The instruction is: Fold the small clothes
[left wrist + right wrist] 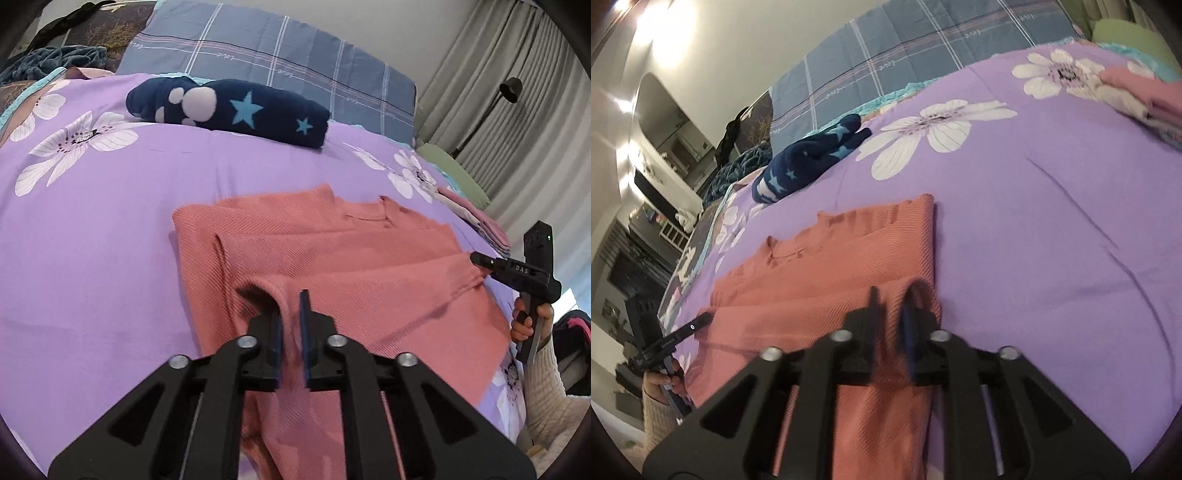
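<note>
Jaws: left gripper [291,325] slightly parted, sweater [332,258] fold between pads, not pinched | right gripper [892,314] likewise, loose | sweater on bedspread [92,240], long axis across both grippers, 1 at each end, equally near

Both fisheye views are evenly and softly lit, with dark rounded corners and strong bending at the edges. In the right wrist view, wall lamps [646,22] blow out into white glare at upper left, and motion blur smears the near cloth and the pink stack at far right. The left wrist view is sharper, blurring slightly low down.
</note>
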A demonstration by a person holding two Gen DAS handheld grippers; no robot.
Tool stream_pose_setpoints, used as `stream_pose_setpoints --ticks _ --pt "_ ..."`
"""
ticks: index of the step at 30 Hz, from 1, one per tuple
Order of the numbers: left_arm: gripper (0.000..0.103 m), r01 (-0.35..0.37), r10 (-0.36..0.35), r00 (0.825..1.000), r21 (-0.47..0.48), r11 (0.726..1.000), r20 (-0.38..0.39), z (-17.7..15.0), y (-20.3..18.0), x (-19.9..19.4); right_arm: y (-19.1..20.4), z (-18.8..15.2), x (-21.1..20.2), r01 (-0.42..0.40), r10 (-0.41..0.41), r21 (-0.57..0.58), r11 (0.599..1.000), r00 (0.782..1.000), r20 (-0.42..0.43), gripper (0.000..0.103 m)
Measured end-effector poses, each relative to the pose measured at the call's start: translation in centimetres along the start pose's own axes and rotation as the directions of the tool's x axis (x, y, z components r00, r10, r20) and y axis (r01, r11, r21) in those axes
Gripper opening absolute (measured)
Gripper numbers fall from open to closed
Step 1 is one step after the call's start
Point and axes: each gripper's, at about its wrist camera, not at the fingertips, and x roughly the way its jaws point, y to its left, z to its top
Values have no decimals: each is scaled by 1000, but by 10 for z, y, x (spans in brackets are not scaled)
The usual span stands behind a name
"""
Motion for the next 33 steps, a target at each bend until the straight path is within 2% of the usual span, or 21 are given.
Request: stream_pose_setpoints --ticks 1,4,6,8,10,12,13,14,15,16,17,21,24,27,31,33 --pt "20 3 -3 1000 3 1000 -2 -2 -3 -3 4 -1 -4 1 -1 -17 1000 1000 1 27" --pt "20 15 -15 999 9 1000 -34 -11 -8 -6 12 -9 -12 14 -15 -67 998 1000 -6 25" --pt "5 32 -31 997 9 999 -67 -13 -9 -2 16 -12 -13 15 -17 -91 996 1000 -21 10" --pt "3 53 -54 996 -17 998 -71 -8 -8 0 19 -9 -14 10 -11 -95 995 1000 -5 9" --pt "3 72 -74 997 -51 996 -30 8 -4 -2 18 1 -15 -23 24 -67 997 1000 16 9" --pt "3 54 -51 997 -68 996 55 32 1 -6 17 24 -9 -49 50 -36 998 998 45 9" --pt "8 55 -44 993 -100 993 108 43 8 -7 15 35 -4 -49 50 -14 999 997 55 15" --pt "22 47 -25 987 -134 990 160 53 15 -8 10 46 3 -46 45 16 999 998 54 16" --pt "36 -14 52 972 -165 986 228 61 21 -10 7 52 8 -45 43 40 998 998 52 27" --pt "55 -58 102 959 -171 984 264 64 23 -11 3 58 11 -41 38 62 997 998 56 40" --pt "57 -90 132 952 -158 983 276 67 24 -10 1 62 11 -32 28 72 997 998 64 41" --pt "59 -124 138 974 -87 988 179 61 25 7 -3 64 1 -4 5 -8 1000 995 97 44" --pt "59 -141 144 986 -43 989 88 51 28 21 -9 61 3 25 -22 -39 999 997 72 44" --pt "59 -143 143 989 -9 990 28 46 29 33 -10 56 16 30 -29 -73 997 999 23 37" --pt "59 -158 158 987 37 987 2 47 28 42 1 53 34 33 -35 -128 991 999 -11 37" --pt "55 -169 169 986 66 983 0 49 26 45 5 53 40 37 -40 -142 989 999 -17 37"
